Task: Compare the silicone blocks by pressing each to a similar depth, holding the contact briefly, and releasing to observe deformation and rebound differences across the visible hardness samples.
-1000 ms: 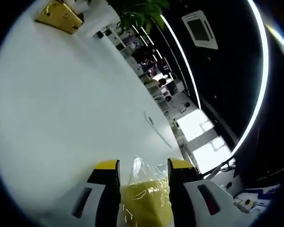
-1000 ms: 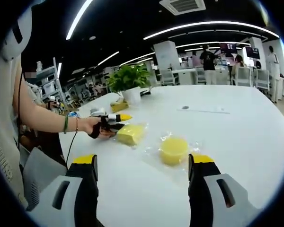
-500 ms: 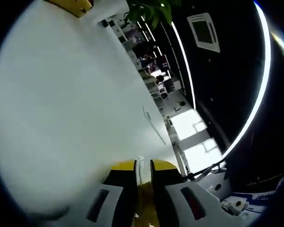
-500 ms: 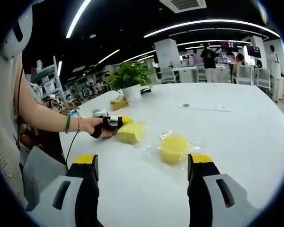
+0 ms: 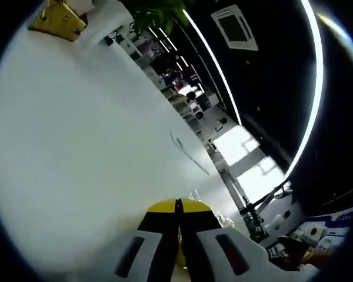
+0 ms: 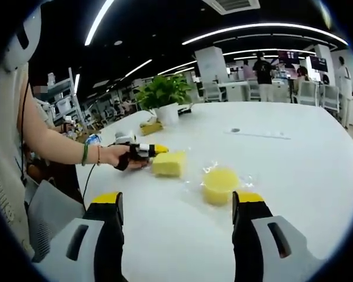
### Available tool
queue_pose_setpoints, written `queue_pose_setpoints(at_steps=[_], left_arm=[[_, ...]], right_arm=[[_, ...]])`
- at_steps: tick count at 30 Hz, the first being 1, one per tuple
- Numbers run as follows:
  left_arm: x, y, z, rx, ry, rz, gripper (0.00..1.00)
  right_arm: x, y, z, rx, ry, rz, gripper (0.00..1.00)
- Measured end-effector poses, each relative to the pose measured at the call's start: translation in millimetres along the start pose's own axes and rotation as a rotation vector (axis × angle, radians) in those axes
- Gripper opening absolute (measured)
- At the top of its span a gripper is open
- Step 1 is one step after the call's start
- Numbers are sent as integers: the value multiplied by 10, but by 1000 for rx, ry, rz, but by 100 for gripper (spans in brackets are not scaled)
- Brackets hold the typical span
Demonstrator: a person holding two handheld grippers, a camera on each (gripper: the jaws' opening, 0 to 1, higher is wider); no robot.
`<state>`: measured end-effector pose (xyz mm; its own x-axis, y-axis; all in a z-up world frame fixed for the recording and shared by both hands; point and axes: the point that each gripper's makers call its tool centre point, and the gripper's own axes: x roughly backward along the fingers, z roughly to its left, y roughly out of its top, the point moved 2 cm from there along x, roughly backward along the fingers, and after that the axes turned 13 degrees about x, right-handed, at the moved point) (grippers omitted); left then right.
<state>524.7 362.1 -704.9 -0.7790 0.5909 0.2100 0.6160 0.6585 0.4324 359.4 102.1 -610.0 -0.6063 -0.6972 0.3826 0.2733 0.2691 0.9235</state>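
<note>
I count two silicone samples on the white table, both yellow and each in clear plastic wrap: one rectangular block and one round block. Landmark is the round block. The rectangular block lies just beside it, on the side toward the person's hand, with a bare gap of table between the two.

My left hand-held gripper sits at the rectangular block's edge, yellow tips right against it as seen from the right gripper view. In the left gripper view its own jaws are squeezed nearly together, only a thin slit between the tips, with a sliver of yellow and a bit of crinkled wrap peeking out; I cannot tell how much of the block is actually pinched.

My right hand-held gripper is spread wide, nothing between the jaws, held off the table short of the round block and not touching it.

One potted plant stands beyond both blocks, well apart from the round one. One yellow box lies near the pot.
</note>
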Motion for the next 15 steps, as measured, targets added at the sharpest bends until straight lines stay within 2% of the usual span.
queue_pose_setpoints(at_steps=[2, 4, 7, 11, 15], left_arm=[[12, 5, -77, -119, 21, -5, 0], [25, -13, -131, -165, 35, 6, 0], [55, -13, -228, -277, 51, 5, 0], [87, 4, -352, -324, 37, -3, 0], [110, 27, -508, -426, 25, -5, 0]], right_arm=[[1, -1, 5, -1, 2, 0, 70], [0, -1, 13, 1, 5, 0, 69], [-4, -3, 25, 4, 7, 3, 69], [-13, 8, 46, 6, 13, 0, 69], [-20, 10, 61, 5, 16, -2, 69]])
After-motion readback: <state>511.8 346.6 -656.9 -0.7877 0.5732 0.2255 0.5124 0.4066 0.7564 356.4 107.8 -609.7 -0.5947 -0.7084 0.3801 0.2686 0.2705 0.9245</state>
